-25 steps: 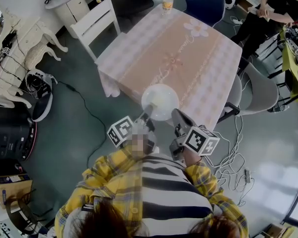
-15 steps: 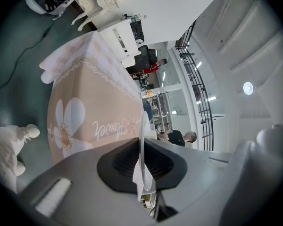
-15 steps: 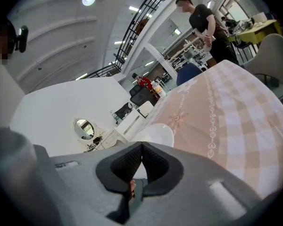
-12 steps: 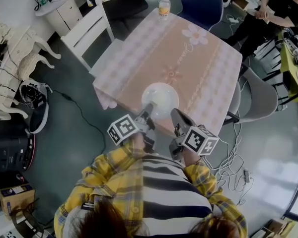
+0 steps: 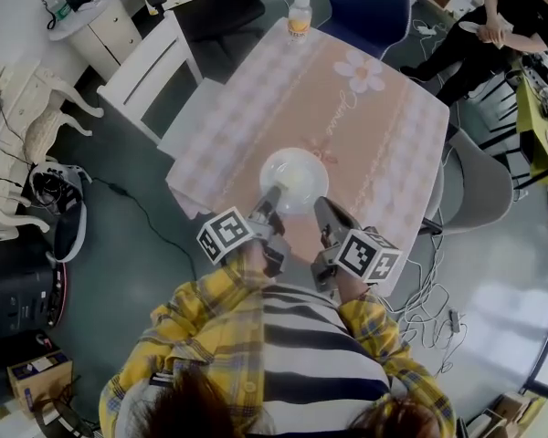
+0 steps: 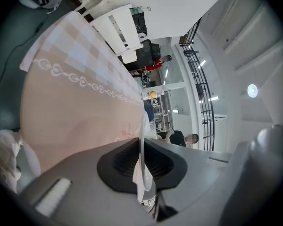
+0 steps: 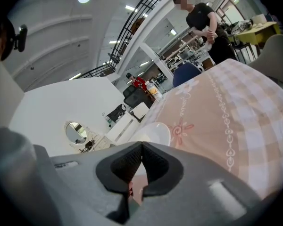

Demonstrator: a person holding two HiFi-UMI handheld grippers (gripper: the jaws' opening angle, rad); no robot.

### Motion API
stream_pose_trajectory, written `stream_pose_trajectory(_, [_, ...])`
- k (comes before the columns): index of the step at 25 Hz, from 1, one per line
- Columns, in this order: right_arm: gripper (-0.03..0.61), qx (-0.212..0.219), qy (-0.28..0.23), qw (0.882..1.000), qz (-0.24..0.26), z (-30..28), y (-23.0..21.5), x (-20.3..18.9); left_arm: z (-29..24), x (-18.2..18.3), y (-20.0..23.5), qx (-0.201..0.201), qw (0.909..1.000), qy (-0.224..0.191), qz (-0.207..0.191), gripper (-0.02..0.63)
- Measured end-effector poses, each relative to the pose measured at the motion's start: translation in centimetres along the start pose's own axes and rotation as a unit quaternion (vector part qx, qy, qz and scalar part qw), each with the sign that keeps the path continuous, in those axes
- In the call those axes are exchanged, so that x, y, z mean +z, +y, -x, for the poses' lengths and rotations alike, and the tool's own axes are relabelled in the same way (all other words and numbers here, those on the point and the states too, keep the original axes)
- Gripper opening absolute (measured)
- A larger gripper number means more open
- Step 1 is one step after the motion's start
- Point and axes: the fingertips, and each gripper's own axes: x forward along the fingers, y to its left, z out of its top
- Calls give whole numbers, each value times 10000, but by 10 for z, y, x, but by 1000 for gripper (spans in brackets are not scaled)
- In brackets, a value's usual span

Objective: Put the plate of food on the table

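A white plate [image 5: 294, 173] with pale food I cannot make out hangs over the near part of the table [image 5: 384, 126], which wears a pink checked cloth. My left gripper [image 5: 273, 198] is shut on the plate's near rim. In the left gripper view the plate [image 6: 142, 126] shows edge-on as a thin line pinched in that gripper [image 6: 142, 157]. My right gripper [image 5: 322, 207] is shut and empty just right of the plate, not touching it. In the right gripper view the plate [image 7: 153, 133] lies ahead and left of that gripper [image 7: 141, 149]. Whether the plate rests on the cloth I cannot tell.
A bottle [image 5: 299, 15] stands at the table's far edge. A white chair [image 5: 155, 67] is at the left side, a blue chair [image 5: 365, 9] at the far end, a grey chair [image 5: 479, 185] at the right. A person [image 5: 498, 21] stands beyond. Cables [image 5: 429, 290] lie on the floor.
Both grippers have moved forward with the plate, which now sits farther in over the table than at its front edge. The grip on the plate is unchanged.
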Motion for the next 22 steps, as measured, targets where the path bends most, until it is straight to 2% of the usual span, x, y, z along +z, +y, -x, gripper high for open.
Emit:
stream_pose_trajectory(6, [-3,-76,75,9999,-45,-31,-7,13,-30,29,4,72,10000,8,12,14])
stream_pose_trajectory(17, [-3,-242,108,9996,-56,-79,-28,49,-85,58,13,237,9996,142,16,17])
stream_pose_trajectory(22, [-5,-289,194,9993,-140,-98,-35,53,-107,72,18,320,9993,174,17,21])
